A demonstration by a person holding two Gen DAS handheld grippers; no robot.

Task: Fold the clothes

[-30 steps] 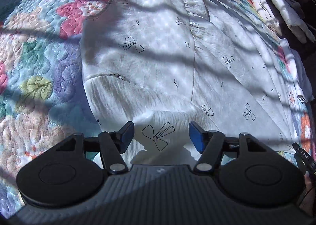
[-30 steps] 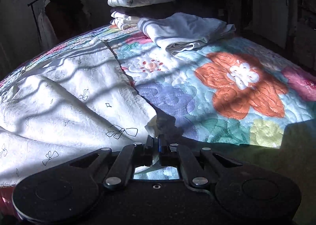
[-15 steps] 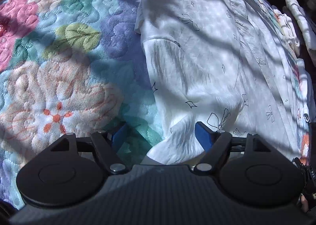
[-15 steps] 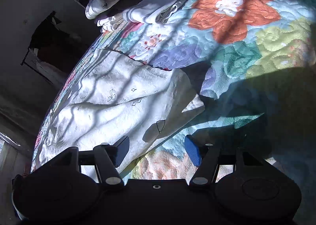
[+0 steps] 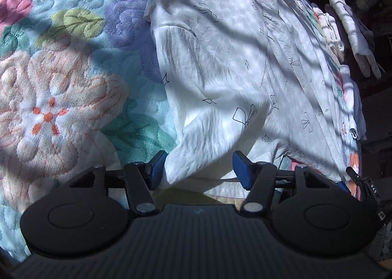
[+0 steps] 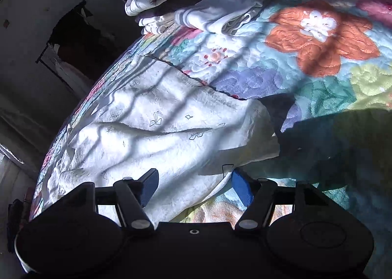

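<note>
Covering the bed, a floral quilt (image 5: 61, 97); on it, spread flat, a white garment (image 5: 232, 63) with bow prints; folded clothes (image 6: 230, 6) at the far edge. Left gripper (image 5: 198, 168) closing around a garment corner; right gripper (image 6: 193, 187) opening, hem between its jaws, unpinched.

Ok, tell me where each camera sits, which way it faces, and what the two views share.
Left wrist view: sits on the left tongs, looking down along them at the white bow-print garment on the floral quilt; its blue pads are closing around the near corner, and the right tongs' tip shows at the far right.
Right wrist view: sits on the right tongs, facing across the bed toward folded white clothes; its pads are opening, garment edge between them.
Shared: the same garment, quilt and folded clothes.
</note>
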